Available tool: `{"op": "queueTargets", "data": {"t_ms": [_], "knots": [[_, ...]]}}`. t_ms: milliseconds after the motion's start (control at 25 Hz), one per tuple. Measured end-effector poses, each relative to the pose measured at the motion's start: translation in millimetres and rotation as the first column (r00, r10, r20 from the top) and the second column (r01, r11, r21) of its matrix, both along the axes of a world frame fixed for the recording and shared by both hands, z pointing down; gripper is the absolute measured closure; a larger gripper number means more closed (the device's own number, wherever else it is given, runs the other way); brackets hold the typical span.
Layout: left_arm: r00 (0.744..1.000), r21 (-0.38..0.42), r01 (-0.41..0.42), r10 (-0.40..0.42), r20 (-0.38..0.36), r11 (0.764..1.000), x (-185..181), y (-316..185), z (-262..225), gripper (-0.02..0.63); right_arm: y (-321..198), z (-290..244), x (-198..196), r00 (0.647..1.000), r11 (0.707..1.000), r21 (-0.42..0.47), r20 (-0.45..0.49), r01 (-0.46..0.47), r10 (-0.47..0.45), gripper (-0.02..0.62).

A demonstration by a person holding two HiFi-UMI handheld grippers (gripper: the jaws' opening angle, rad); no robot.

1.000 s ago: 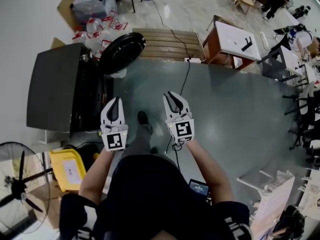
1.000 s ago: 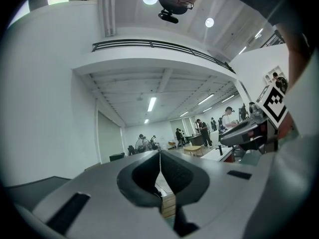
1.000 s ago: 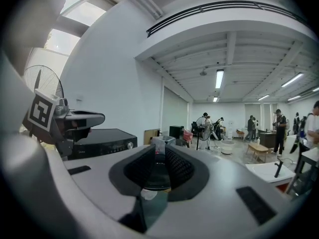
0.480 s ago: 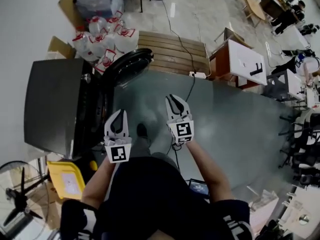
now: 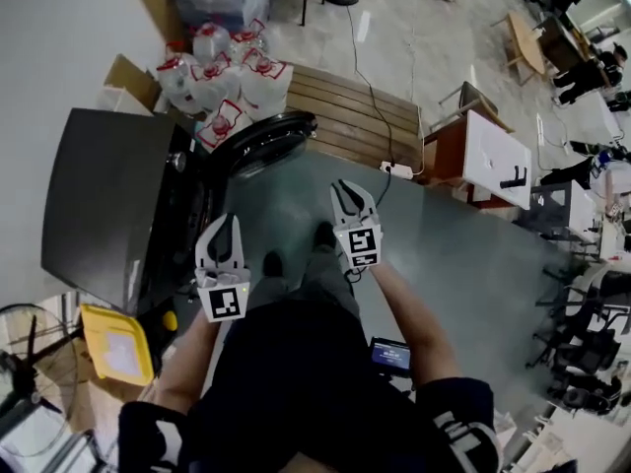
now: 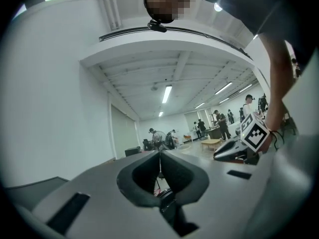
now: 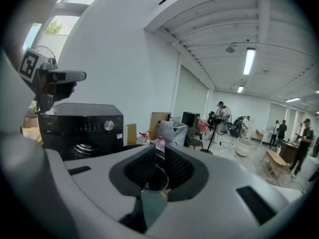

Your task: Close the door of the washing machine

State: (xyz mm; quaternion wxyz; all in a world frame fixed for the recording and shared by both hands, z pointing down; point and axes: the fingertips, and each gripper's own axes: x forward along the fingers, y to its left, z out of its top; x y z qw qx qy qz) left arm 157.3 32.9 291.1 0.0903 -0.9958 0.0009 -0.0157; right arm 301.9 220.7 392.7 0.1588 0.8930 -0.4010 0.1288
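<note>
Tongs, both empty: my left tongs (image 5: 228, 223) clenched tip to tip, my right tongs (image 5: 346, 187) with a narrow gap between the jaws. Black washing machine (image 5: 104, 190) stands at my left. Its round door (image 5: 268, 138) hangs open beyond the left tongs, well apart from both.

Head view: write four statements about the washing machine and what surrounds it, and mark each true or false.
1. The washing machine has its door swung open. True.
2. The right gripper is clamped on the door's rim. False: it holds nothing and hangs clear of the door, as does the left gripper.
3. A yellow container sits on the floor beside the machine. True.
4. The jugs with red labels stand on top of the machine. False: they stand on the floor beyond it, past the open door.
</note>
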Motion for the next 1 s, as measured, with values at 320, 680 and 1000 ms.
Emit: {"op": "queueTargets", "data": {"t_ms": [320,680,1000], "knots": [[0.962,-0.050,0.274,-0.273,0.035,0.960,24.2,-13.3,5.2,0.581,6.5,76.6,95.1,0.979,0.974,-0.110,0.074,0.198,-0.190,0.520],[0.865,-0.024,0.497,-0.494,0.088,0.867,65.2,0.1,30.5,0.581,-10.1,139.4,202.3,0.919,0.910,-0.136,0.097,0.393,-0.382,0.511],[0.836,-0.013,0.540,-0.534,0.124,0.842,96.0,17.4,50.2,0.581,-36.2,166.7,222.5,0.869,0.874,-0.069,0.162,0.482,-0.467,0.512]]}}
